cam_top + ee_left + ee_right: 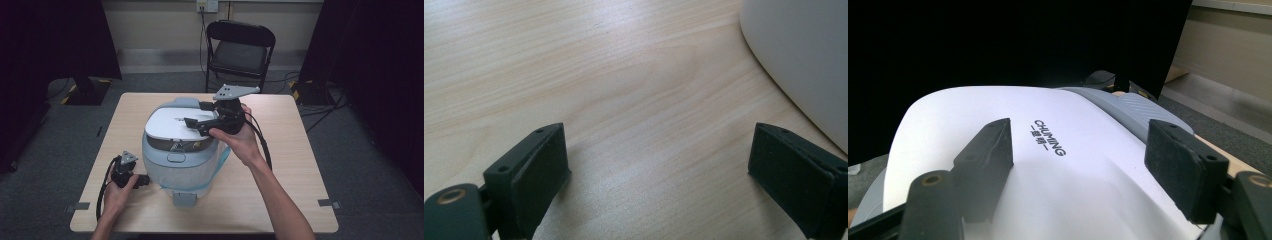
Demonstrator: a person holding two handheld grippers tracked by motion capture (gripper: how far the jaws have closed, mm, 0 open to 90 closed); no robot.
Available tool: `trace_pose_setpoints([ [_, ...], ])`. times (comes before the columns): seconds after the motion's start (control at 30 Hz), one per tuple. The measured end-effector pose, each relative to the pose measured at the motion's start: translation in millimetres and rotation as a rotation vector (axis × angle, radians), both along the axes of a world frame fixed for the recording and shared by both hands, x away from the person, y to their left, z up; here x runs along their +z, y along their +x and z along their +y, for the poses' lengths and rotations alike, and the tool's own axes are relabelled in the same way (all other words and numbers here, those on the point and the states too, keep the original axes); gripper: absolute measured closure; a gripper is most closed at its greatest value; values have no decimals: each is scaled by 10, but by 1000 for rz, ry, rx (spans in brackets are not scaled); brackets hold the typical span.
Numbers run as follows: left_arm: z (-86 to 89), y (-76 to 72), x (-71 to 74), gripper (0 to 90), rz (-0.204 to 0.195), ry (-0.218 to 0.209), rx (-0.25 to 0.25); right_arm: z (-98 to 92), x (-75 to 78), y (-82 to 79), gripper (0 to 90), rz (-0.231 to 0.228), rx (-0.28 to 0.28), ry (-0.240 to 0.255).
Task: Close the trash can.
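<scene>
one pale blue-grey rice cooker with white lid [181, 150] mid wooden table [295, 200]; two grippers: right gripper [197, 116] spread above lid, left gripper [146, 180] spread, empty, just beside cooker base; one black chair [240, 47] behind.

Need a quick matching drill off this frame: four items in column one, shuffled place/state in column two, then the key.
1. left gripper
2. right gripper
3. rice cooker lid
4. folding chair

A. white, printed with a brand name
B. black, behind the table's far edge
C. open, low on the table beside the cooker's base
D. open, above the lid

Pairs: 1-C, 2-D, 3-A, 4-B
</scene>
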State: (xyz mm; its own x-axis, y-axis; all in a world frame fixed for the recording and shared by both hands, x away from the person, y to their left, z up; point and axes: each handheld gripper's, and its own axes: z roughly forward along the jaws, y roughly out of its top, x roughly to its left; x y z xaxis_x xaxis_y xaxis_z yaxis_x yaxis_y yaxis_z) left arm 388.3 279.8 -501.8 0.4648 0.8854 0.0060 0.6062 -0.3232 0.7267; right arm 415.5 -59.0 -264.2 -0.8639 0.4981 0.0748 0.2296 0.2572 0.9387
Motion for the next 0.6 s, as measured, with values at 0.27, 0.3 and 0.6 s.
trace_pose_setpoints([
  [0.27, -2, 0, -1, 84, -1, -2, 2, 79, -44, -76, 266, 19, 38, -31],
  [0.3, 0, 0, 0, 84, 0, 0, 1, 85, -51, -79, 263, 24, 42, -30],
  [0.6, -2, -1, -1, 85, -1, -2, 2, 145, -103, -166, 229, 11, 57, -89],
])
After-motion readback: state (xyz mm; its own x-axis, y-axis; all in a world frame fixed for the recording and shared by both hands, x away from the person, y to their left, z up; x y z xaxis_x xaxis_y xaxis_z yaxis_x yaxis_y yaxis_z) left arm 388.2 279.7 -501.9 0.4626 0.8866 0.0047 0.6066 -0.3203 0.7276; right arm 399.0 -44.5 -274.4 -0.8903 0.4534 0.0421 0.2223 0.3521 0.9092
